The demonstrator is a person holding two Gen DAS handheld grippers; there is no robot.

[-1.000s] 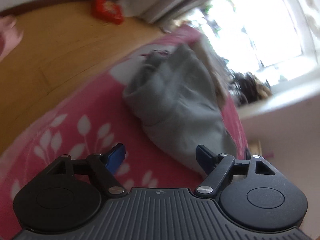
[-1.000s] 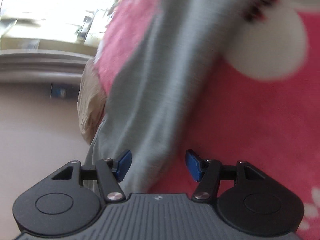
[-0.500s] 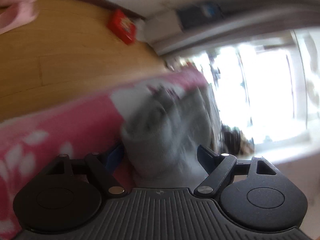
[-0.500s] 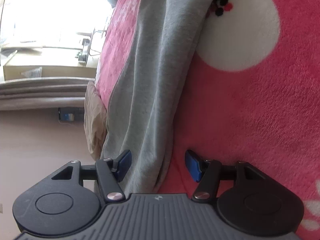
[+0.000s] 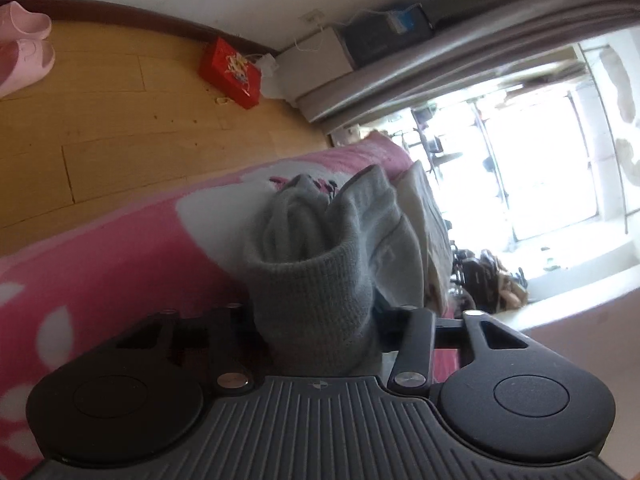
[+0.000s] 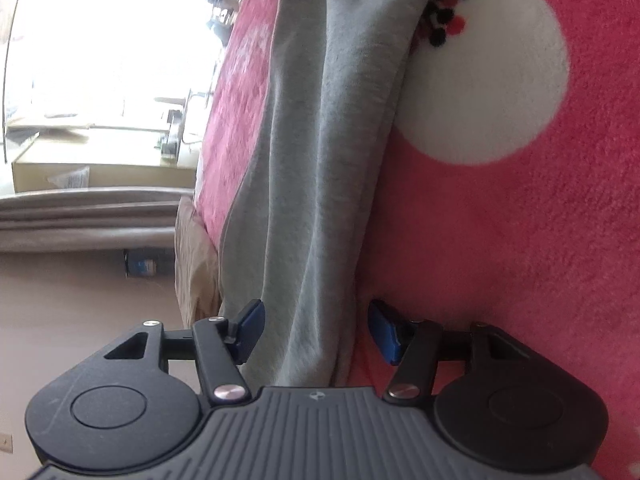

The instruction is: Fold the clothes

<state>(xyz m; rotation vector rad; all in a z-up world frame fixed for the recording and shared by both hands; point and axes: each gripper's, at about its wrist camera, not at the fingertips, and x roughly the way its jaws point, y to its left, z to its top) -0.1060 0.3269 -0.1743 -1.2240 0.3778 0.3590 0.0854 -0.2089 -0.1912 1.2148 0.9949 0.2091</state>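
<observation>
A grey knit garment [image 5: 320, 240] lies bunched on a pink blanket [image 5: 120, 248] with white flower shapes. In the left wrist view its ribbed cuff fills the gap of my left gripper [image 5: 316, 312]. The jaws are closing and the cloth hides the pads that squeeze it. In the right wrist view a long fold of the same grey garment [image 6: 320, 160] runs between the blue pads [image 6: 250, 330] of my right gripper [image 6: 316, 332]. Those jaws are closing slightly, with a thin gap left on each side of the cloth. The pink blanket [image 6: 500, 260] lies to the right.
Beyond the bed's edge is a wooden floor [image 5: 120, 120] with a red box [image 5: 232, 74], pink slippers [image 5: 24, 40] and a white box [image 5: 316, 60] by the wall. A grey curtain [image 5: 440, 68] hangs beside a bright window. A beige cloth [image 6: 196, 264] lies beside the garment.
My left gripper has moved in over the garment's cuff and its jaws have narrowed on it. The right gripper has sunk a little along the grey fold, jaws barely narrower.
</observation>
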